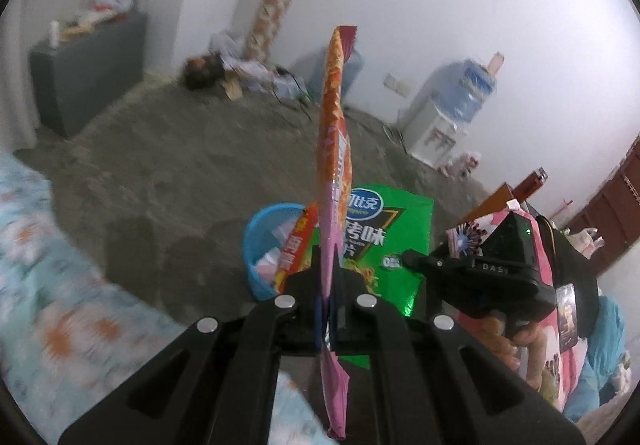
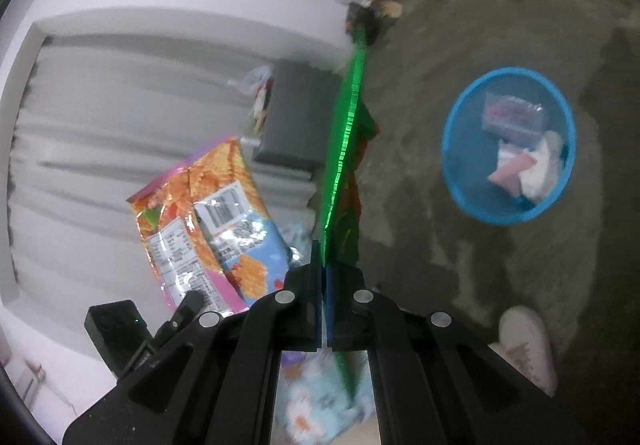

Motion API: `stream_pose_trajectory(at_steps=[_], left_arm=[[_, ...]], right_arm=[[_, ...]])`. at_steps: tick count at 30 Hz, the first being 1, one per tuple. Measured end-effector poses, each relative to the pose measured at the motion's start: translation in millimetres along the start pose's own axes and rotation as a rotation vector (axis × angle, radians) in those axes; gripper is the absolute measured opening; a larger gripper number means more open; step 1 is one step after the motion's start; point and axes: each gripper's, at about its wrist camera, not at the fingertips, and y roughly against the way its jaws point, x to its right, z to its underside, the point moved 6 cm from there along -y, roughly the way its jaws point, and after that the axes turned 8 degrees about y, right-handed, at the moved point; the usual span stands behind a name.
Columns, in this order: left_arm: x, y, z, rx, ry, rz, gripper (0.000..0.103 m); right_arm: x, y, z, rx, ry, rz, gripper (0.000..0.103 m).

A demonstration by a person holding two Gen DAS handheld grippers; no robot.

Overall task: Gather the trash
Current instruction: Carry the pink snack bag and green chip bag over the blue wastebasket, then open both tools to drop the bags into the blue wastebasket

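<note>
Pinching an orange snack bag (image 1: 334,149) edge-on, the left gripper (image 1: 329,277) has jaws clamped tight; the right gripper (image 2: 322,277) likewise clamps a green chip bag (image 2: 346,125). Both hang near the blue bin (image 2: 508,145) on the floor — light bags could flutter past its rim if released off-centre.

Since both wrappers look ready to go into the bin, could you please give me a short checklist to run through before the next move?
1. Left tool shut on the orange snack bag: ok.
2. Right tool shut on the green chip bag: ok.
3. Blue bin in sight, opening unobstructed: ok.
4. Room left in the bin, only a few scraps inside: ok.
5. Either bag directly above the bin: not ok in the right wrist view; cannot tell in the left.
6. Second red wrapper behind the green bag also gripped: cannot tell.
</note>
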Motion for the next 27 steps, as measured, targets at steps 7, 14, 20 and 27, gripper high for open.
stream_pose_trajectory(at_steps=[7, 14, 20, 27], left_arm=[[2.2, -114.2, -16.7, -0.167, -0.023, -0.013, 0.002], [-7.7, -222.3, -15.1, -0.314, -0.020, -0.052, 0.013], [-37.8, -279.4, 7.2, -0.434, 0.043, -0.202, 0.046], [-35.7, -257.4, -0.6, -0.383, 0.031, -0.212, 0.061]], right_arm=[[51.9, -24.5, -40.9, 0.043, -0.064, 0.090, 0.000], [131.3, -67.0, -57.0, 0.036, -0.138, 0.197, 0.008], [222.2, -78.2, -34.6, -0.063, -0.282, 0.472, 0.036], [217.8, -45.8, -19.3, -0.002, -0.228, 0.512, 0.044]])
